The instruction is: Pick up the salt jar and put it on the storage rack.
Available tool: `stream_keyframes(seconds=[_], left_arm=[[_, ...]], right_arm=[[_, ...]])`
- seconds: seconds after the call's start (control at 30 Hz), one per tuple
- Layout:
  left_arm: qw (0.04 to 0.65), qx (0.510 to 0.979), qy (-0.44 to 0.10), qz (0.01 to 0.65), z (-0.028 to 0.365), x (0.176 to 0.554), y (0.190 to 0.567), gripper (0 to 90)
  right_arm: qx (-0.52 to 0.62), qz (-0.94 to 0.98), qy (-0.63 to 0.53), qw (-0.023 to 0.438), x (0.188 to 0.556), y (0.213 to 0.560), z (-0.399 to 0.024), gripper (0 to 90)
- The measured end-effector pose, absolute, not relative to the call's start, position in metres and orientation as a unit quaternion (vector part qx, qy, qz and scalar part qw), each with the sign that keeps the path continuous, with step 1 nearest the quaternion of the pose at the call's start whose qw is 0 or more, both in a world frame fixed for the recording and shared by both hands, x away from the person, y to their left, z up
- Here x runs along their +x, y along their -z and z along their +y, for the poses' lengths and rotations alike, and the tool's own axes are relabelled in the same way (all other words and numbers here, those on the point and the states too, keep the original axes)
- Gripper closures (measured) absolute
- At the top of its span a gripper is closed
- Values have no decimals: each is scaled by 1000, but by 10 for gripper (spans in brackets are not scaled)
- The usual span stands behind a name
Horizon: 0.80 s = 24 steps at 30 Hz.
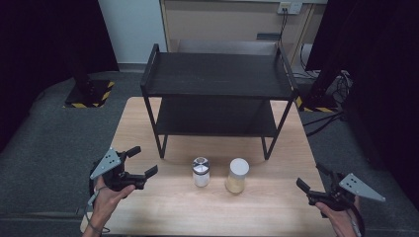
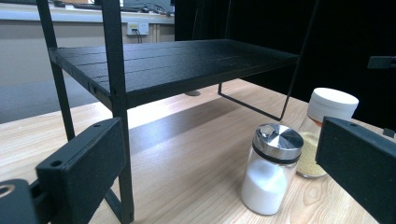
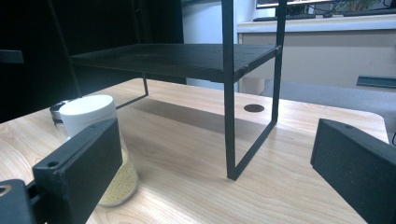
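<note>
Your left gripper (image 1: 140, 162), jaws apart, sits nearer the upright metal-lidded shaker (image 1: 200, 172); your right gripper (image 1: 312, 178), also apart, nearer the white-lidded jar (image 1: 237, 175).

Silver-lidded shaker (image 3: 58, 113) mostly hidden behind white-lidded jar (image 3: 100, 144), right gripper view.

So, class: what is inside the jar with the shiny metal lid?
The metal-lidded jar holds white powder or grains, filling roughly the lower half of the clear glass. What the powder is cannot be told, and the lid hides the very top.
</note>
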<state>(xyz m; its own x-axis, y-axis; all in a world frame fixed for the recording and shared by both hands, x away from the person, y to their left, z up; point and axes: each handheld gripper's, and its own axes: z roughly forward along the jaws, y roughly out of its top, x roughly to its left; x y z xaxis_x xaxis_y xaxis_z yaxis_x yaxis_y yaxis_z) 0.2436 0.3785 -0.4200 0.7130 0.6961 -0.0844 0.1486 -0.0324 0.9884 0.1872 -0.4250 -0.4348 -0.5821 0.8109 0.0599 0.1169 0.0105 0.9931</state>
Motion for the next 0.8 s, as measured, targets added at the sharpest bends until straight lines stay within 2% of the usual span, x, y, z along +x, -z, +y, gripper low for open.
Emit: stream_keyframes(seconds=[0.8], left_arm=[[631, 682, -214, 302, 375, 241, 416, 4]], right_arm=[[354, 656, -606, 278, 191, 435, -424, 30]])
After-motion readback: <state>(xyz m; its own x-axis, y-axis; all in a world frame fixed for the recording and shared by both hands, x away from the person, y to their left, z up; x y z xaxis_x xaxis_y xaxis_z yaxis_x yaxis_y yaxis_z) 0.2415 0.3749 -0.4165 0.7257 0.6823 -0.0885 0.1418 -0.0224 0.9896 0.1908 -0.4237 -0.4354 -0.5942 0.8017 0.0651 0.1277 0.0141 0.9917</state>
